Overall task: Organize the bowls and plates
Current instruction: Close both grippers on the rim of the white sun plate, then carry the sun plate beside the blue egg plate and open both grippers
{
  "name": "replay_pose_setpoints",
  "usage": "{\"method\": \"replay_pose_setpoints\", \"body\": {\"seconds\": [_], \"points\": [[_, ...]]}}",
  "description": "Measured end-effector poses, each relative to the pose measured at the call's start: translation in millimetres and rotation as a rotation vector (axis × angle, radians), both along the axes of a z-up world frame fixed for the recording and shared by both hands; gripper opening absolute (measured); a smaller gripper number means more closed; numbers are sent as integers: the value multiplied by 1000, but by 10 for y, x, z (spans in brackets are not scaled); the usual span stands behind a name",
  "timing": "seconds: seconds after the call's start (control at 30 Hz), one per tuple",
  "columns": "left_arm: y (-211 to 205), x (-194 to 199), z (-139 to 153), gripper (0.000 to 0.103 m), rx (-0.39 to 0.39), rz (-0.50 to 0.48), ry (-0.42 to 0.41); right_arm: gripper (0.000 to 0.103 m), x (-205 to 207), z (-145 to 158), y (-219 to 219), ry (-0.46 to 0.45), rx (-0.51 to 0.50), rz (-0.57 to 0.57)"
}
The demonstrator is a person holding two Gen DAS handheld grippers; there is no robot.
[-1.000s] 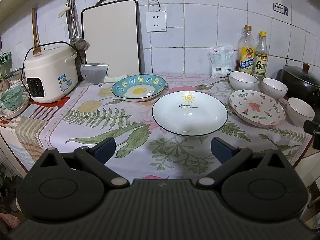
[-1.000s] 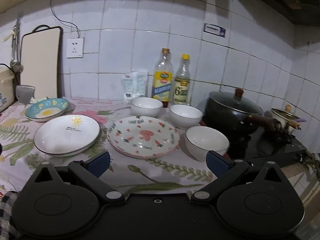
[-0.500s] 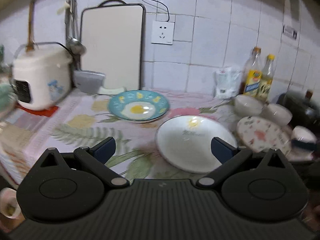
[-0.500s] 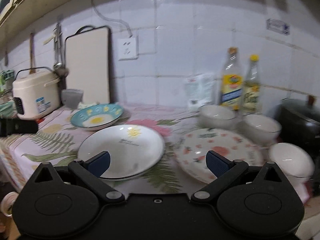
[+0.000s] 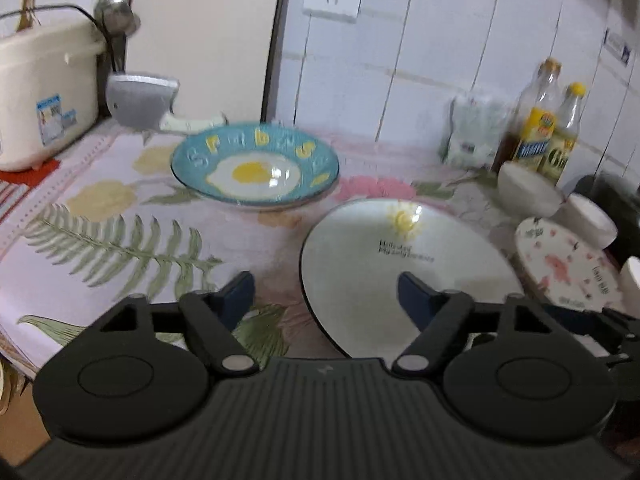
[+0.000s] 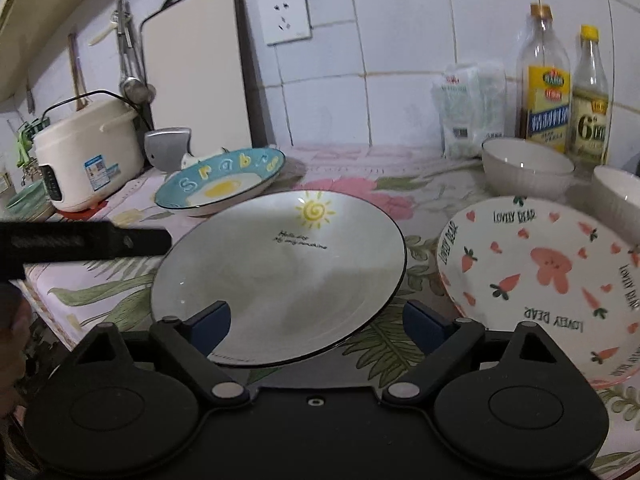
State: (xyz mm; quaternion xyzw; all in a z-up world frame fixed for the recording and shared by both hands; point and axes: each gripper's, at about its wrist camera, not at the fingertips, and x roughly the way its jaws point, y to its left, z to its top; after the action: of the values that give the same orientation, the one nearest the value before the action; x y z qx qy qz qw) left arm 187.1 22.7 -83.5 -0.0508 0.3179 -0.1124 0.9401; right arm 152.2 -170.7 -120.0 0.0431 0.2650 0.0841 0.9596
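Three plates lie face up on the floral cloth (image 6: 352,168): a blue plate (image 6: 224,186) with a fried-egg print at the back left, a white plate (image 6: 280,268) with a small sun in the middle, and a pink plate (image 6: 548,276) with carrots and the words "lovely bear" at the right. The plates are round and have no long axis; the sun sits on the white plate's far side. Two white bowls (image 6: 528,166) show plainly, upright, behind the pink plate; the left wrist view catches the edge of a third. Two bottles (image 6: 544,88) stand against the tiles, with one rice cooker (image 6: 86,156) at the left.

The left gripper (image 5: 326,294) has just been closing its jaws, which are still apart, straddling the white plate's near-left rim without pressing it. The right gripper (image 6: 316,322) has also just narrowed, still wide, above that plate's near rim, gripping nothing
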Motion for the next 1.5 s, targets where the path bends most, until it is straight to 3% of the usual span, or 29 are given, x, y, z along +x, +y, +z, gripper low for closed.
{"method": "replay_pose_setpoints", "body": {"seconds": [0.17, 0.23, 0.3, 0.33, 0.4, 0.5, 0.6, 0.8, 1.0, 1.2, 1.37, 1.5], "points": [[-91, 182, -133, 52, 53, -14, 57, 84, 145, -37, -125, 44, 81, -20], [-96, 224, -164, 45, 65, -13, 75, 71, 206, -69, -174, 70, 122, -30], [-87, 269, -208, 29, 52, -20, 107, 53, 255, -106, -192, 85, 134, -40], [-75, 294, -234, 26, 35, -30, 134, 42, 279, -129, -209, 95, 138, -59], [-29, 340, -293, 25, -26, -38, 175, 31, 287, -146, -216, 91, 114, -88], [-18, 335, -316, 24, -47, -21, 167, 29, 274, -160, -243, 77, 115, -82], [-92, 272, -346, 24, -5, -10, 117, 29, 264, -162, -241, 64, 112, -84], [-114, 193, -365, 24, -4, -3, 63, 29, 242, -135, -193, 37, 75, -93], [-192, 240, -145, 24, -3, -8, 3, 29, 284, 80, -272, -1, 61, -84], [-403, 611, 126, 24, 36, -48, -35, 29, 604, 366, -445, -12, 53, -87], [-596, 1048, 177, 24, 51, -67, -11, 29, 1022, 458, -634, 34, 62, -86], [-678, 1341, 107, 24, 14, -71, 38, 29, 1292, 480, -714, 71, 30, -108]]}}
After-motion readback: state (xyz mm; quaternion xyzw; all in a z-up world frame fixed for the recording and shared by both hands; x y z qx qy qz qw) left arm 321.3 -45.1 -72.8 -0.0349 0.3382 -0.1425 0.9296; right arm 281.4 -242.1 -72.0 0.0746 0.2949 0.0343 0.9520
